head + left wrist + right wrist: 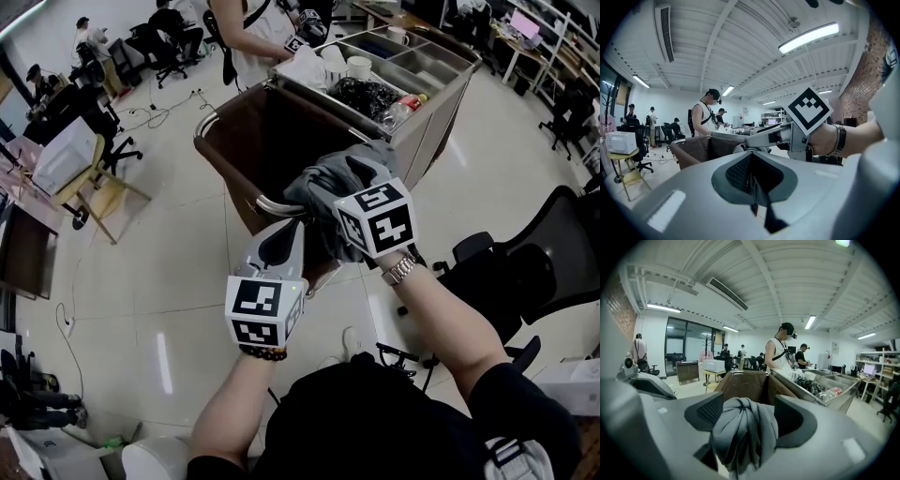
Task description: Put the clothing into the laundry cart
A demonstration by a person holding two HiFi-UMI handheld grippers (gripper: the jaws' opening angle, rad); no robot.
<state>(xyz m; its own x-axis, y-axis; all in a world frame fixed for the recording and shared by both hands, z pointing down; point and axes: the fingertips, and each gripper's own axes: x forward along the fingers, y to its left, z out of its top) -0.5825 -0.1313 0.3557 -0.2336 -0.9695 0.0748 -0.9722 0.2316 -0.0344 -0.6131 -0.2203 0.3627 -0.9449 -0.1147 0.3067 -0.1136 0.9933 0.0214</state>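
Clothing hung loose between the right hand-held gripper's parted jaws at the laundry cart's rim, not yet dropped; the left hand-held gripper was closed, empty.

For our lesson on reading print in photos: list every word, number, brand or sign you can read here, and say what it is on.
No text can be read in any view.
Cube on the right gripper and cube on the left gripper: black-and-white square patterns, no letters.
Bottle: red label, too small to read.
Wall sign: too small to read.
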